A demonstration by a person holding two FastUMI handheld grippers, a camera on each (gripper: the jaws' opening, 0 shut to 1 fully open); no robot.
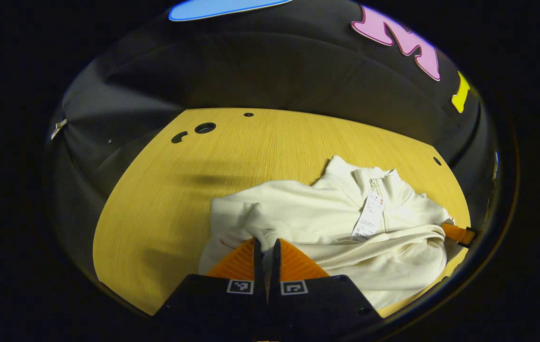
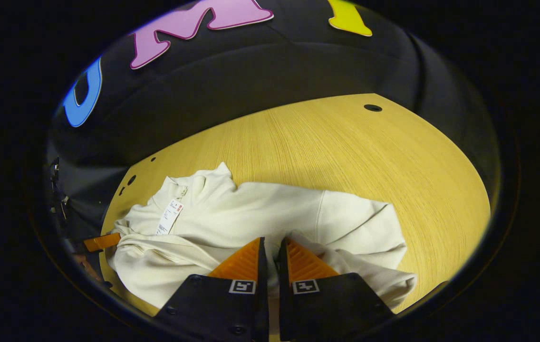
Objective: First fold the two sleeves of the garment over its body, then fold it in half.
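Left gripper view: both the left gripper (image 1: 265,243) and right gripper (image 2: 272,242) pinch the cream fleece zip-neck garment (image 1: 327,223), sleeves seemingly folded; next, carry the pinched edge far toward the collar, halving it.

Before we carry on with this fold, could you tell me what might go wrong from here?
1. Both grippers, left gripper and right gripper, pinch only a thin bit of the cream garment; the cloth may slip out.
2. The hang tag lies loose on top and could get creased inside the fold.
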